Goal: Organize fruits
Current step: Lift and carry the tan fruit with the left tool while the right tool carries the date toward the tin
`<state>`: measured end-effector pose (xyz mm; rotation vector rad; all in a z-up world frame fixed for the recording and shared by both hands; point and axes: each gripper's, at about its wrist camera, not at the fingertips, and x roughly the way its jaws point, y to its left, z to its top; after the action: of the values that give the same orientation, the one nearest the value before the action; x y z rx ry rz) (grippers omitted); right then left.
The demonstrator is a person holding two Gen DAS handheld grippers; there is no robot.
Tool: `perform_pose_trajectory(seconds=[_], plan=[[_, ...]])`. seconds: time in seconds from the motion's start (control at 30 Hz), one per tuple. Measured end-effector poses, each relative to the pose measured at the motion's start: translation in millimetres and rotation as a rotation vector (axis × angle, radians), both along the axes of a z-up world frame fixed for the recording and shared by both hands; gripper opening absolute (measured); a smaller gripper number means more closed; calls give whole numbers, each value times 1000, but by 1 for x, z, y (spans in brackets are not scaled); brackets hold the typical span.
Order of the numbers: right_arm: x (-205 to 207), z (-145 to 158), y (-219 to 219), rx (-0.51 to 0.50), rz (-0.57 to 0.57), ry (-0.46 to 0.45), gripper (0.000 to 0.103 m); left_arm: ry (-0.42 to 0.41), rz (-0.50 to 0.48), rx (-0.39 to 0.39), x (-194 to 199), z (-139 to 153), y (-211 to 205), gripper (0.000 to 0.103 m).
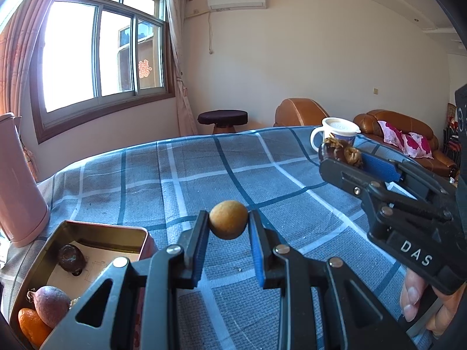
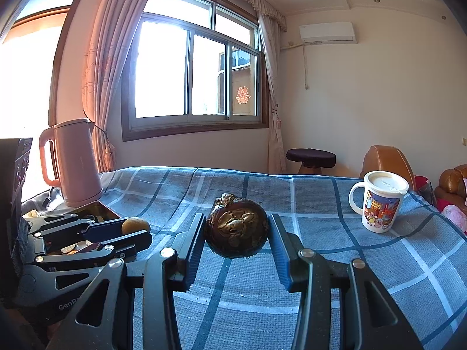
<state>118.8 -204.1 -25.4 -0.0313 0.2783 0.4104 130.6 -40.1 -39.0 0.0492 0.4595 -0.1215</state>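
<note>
1. At the far left, the open tin sits on the checked cloth beside the pink kettle; it already holds a dark fruit, a purple fruit and an orange fruit.
2. Our left gripper pinches a small tan fruit clear above the cloth. Risk: the round skin may roll off the pads if we tilt.
3. Our right gripper clamps a dark, wrinkled fruit, also lifted. Risk: both grippers approaching the tin together may collide.
4. At the right stands a lidded mug; a wide swing could knock it.
</note>
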Motion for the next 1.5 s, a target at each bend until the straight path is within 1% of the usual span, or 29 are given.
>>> perform_pose_trajectory(seconds=[0.27, 0.57, 0.8, 1.23, 1.33, 1.5], plan=[[-8, 0, 5, -8, 16, -4, 45, -23, 8, -18, -12, 2, 4, 28], [-17, 0, 11, -17, 29, -10, 45, -37, 7, -20, -25, 4, 8, 28], [-22, -1, 20, -25, 60, -6, 45, -41, 14, -22, -33, 4, 13, 28], [-33, -1, 37, -50, 112, -20, 45, -52, 44, -33, -46, 6, 30, 28], [-34, -1, 42, -53, 125, -18, 45, -57, 61, -22, -49, 5, 34, 28], [-36, -1, 51, -65, 141, -17, 45, -59, 79, -32, -52, 5, 44, 28]])
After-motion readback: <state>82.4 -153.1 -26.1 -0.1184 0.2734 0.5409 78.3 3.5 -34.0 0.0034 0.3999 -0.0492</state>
